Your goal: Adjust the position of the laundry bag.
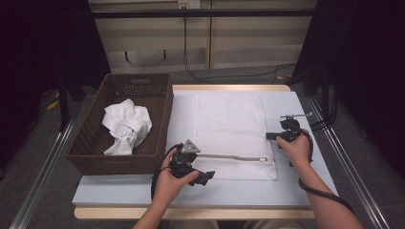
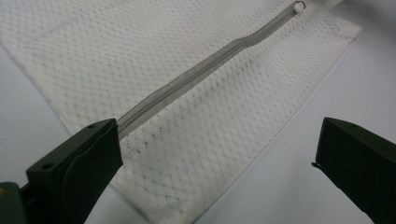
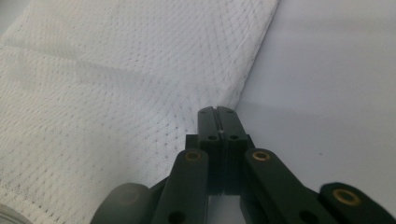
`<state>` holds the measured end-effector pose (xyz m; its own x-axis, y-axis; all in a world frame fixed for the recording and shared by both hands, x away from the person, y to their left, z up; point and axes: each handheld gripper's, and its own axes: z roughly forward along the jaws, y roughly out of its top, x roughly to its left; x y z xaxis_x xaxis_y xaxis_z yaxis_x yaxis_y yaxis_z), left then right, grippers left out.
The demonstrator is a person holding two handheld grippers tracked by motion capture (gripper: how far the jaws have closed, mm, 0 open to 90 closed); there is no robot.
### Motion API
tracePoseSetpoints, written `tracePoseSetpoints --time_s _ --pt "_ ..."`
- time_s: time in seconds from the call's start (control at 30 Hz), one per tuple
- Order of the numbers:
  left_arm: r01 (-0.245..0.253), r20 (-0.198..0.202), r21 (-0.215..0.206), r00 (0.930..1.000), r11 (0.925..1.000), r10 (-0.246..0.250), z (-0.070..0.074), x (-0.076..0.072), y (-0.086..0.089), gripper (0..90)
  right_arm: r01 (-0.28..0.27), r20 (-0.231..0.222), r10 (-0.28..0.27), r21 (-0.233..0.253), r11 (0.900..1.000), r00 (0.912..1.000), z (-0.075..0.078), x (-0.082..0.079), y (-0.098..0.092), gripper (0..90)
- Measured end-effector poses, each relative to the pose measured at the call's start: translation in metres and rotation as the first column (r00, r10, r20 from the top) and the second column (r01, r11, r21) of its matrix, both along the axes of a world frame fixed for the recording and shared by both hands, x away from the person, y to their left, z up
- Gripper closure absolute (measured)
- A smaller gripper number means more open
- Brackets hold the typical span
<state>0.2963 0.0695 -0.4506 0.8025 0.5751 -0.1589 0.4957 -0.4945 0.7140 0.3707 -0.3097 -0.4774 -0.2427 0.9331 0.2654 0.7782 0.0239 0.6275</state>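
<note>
A white mesh bag (image 1: 229, 129) lies flat on the pale table mat (image 1: 143, 191). Its grey zipper (image 1: 234, 156) runs along the near edge, with the pull (image 1: 262, 159) at the right end. My left gripper (image 1: 203, 171) hovers at the bag's near left corner. In the left gripper view it (image 2: 217, 140) stands wide open over the bag (image 2: 187, 140), close to the zipper's (image 2: 196, 70) left end. My right gripper (image 1: 273, 136) sits at the bag's right edge. In the right gripper view it (image 3: 218, 112) is shut, its tips on the bag's (image 3: 116, 93) edge.
A dark wicker basket (image 1: 162, 109) stands left of the mat and holds a crumpled white cloth (image 1: 126, 125). Metal rails run along both sides of the table. Cables lie on the floor behind it.
</note>
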Motion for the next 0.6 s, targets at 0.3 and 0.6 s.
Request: tracePoseSetpoints --time_s 0.3,0.6 --pt "-0.003 0.000 -0.005 1.0000 1.0000 0.003 -0.0003 0.0002 -0.0007 0.1 0.012 0.003 -0.012 -0.005 1.000 0.9999 0.0026 -0.0011 -0.0063 89.9" --pt "-0.006 -0.002 -0.014 1.0000 0.9999 0.006 -0.0011 0.0007 -0.0013 0.1 0.012 0.005 -0.012 -0.024 1.000 0.9999 0.0027 0.0020 -0.0096 89.8"
